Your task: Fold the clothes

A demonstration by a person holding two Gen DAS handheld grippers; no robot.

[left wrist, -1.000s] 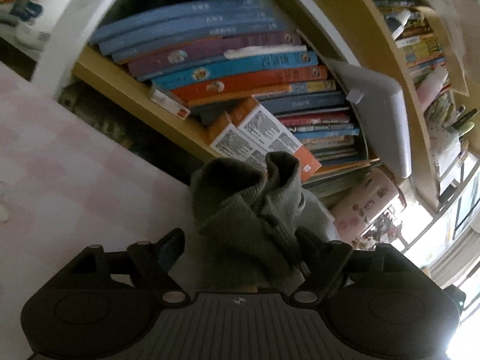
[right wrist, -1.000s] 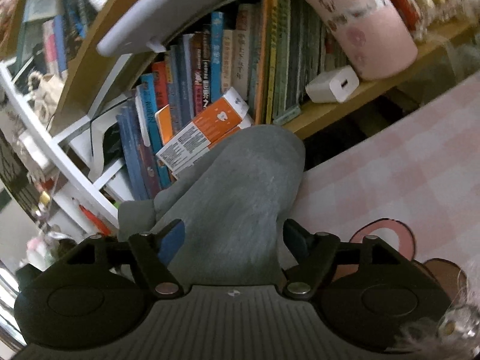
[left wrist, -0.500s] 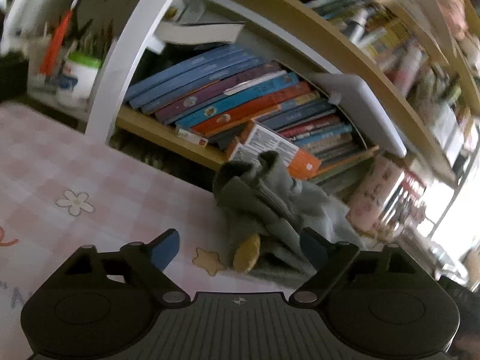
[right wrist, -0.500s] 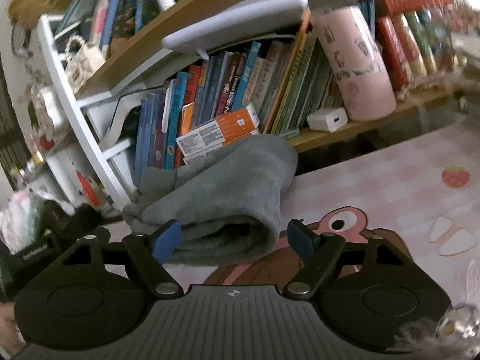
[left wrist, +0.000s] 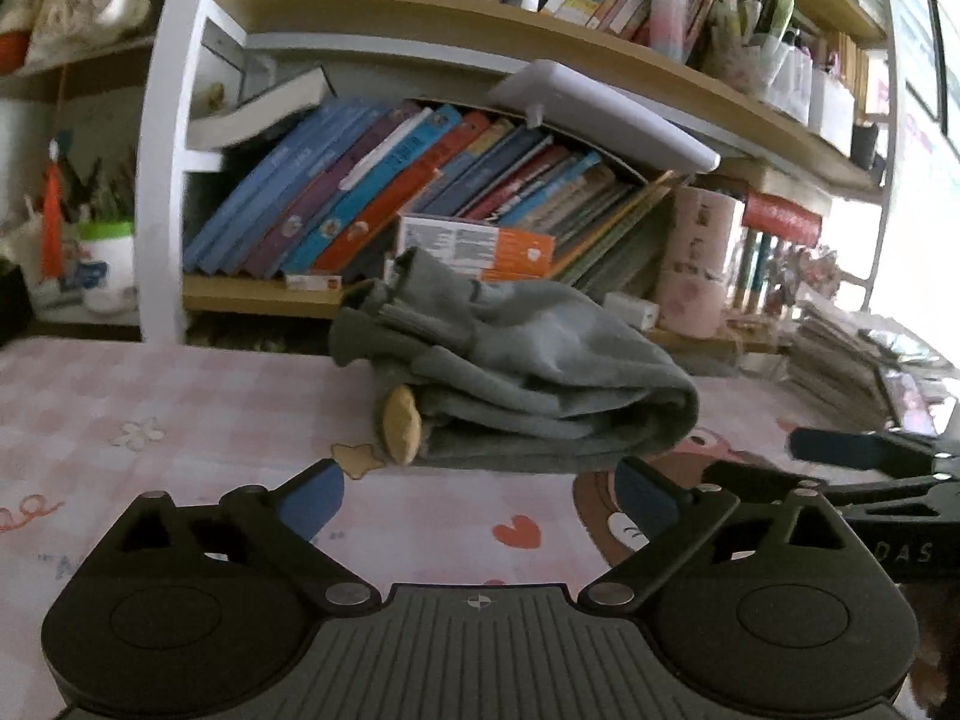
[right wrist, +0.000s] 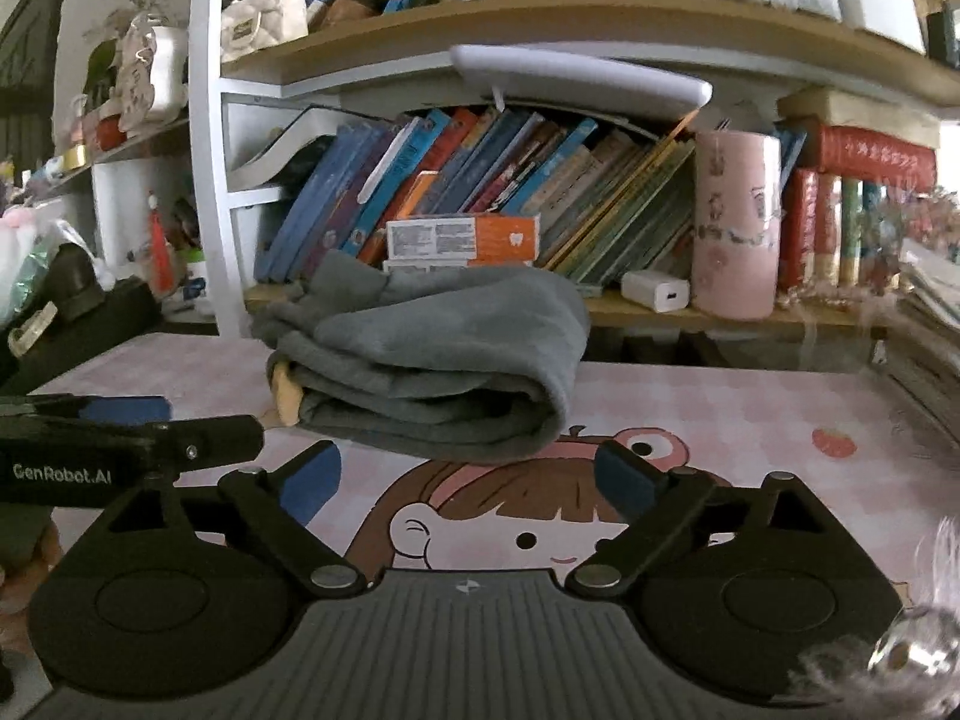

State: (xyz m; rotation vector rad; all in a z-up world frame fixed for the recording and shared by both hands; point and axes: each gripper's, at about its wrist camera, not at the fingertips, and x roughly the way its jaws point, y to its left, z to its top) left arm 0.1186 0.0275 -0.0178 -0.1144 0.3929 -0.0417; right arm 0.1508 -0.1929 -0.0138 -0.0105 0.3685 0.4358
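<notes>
While both tools hung level over the pink cartoon-printed table mat, your folded grey fleece garment lay straight ahead of them, at the far edge of the mat under the wooden bookshelf.

Left gripper: jaws had just been opening, spread wide, nothing between them, blue pads just short of the bundle's near edge.

Right gripper: same, jaws had just been opening, wide and empty, the bundle just beyond the tips.

Bundle's long axis ran across your view, side to side. Rounded fold on the right end, loose cuffs and a tan patch on the left end.

Judgement: neither hand was clearly nearer; your left faced the ragged end, your right the rolled end. Any tidying would start from the left end.
</notes>
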